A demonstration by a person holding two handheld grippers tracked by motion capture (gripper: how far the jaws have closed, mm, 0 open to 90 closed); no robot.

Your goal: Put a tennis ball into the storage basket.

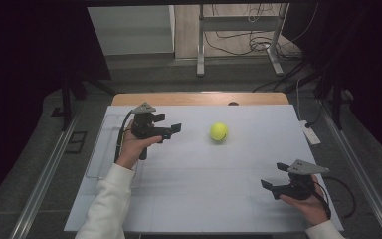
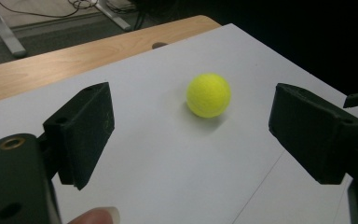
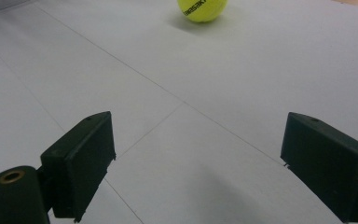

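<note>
The left hand-held gripper (image 1: pixel 170 123) is held just above the white worktop (image 1: pixel 199 199), jaws spread wide with nothing between them, pointed at the tennis ball (image 1: pixel 219 131). The ball is sat near it, a bit further right, with bare worktop between the two. Over at the near right corner, the right hand-held gripper (image 1: pixel 274 176) is held wide open too, well apart from the ball.

The ball (image 1: pixel 219 131) lies on the white sheet (image 1: pixel 204 199), left tongs (image 1: pixel 168 126) beside it, right tongs (image 1: pixel 274 176) well apart.
</note>
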